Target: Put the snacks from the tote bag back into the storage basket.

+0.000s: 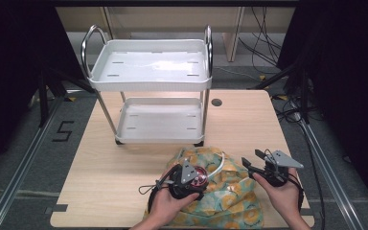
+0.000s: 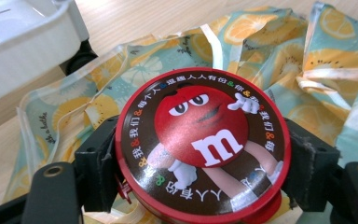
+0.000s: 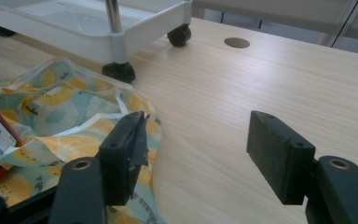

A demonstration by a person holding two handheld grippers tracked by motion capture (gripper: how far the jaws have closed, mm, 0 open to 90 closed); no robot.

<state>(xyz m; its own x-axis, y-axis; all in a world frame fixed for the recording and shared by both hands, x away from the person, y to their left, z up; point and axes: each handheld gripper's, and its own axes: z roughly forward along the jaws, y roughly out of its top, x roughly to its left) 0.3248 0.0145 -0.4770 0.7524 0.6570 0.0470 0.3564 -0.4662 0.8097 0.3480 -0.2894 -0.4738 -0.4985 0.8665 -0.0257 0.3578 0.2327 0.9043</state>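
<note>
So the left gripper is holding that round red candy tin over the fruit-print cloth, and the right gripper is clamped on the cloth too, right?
Not quite. The left gripper does hold the round red candy tin over the fruit-print cloth, but the right gripper is open and grips nothing, as the right gripper view shows.

The round red tin [image 2: 204,148] carries a white lowercase "m" on the red candy character at its centre. A ring of Chinese characters runs around its rim; "我们" reads at nine o'clock and "有份" near twelve, with coloured "&" signs between. On the floor [image 1: 38,143], a black "5" [image 1: 63,130] sits at nine o'clock from the counter [image 1: 249,124]. The fruit-print cloth [image 2: 56,116] bears small script too fine to read.
</note>
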